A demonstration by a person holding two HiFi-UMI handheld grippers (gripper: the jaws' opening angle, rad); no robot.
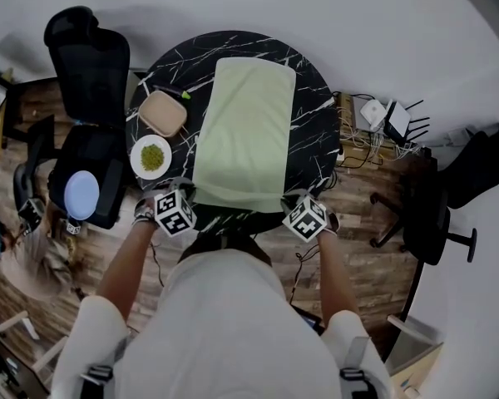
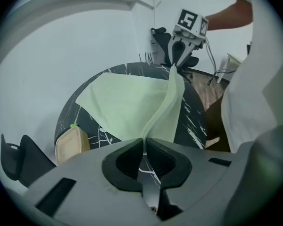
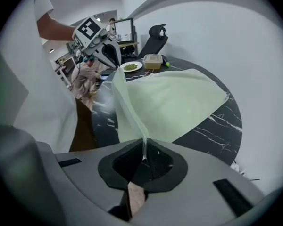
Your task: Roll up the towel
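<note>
A light green towel (image 1: 245, 131) lies lengthwise across the round black marble table (image 1: 316, 140). My left gripper (image 1: 190, 191) is shut on the towel's near left corner and my right gripper (image 1: 288, 199) is shut on its near right corner. Both corners are lifted off the table's near edge. In the left gripper view the towel (image 2: 127, 107) rises as a taut fold into my closed left gripper (image 2: 144, 142), with the right gripper (image 2: 179, 51) pinching the far end. In the right gripper view the towel (image 3: 174, 102) runs into the right gripper (image 3: 144, 154), and the left gripper (image 3: 111, 55) holds the other corner.
A tan lidded food box (image 1: 163, 112) and a white plate of green food (image 1: 150, 156) sit on the table left of the towel. A black office chair (image 1: 87, 73) with a pale blue disc (image 1: 81, 194) stands at the left. Another chair (image 1: 424, 214) and a router with cables (image 1: 387, 123) are on the right.
</note>
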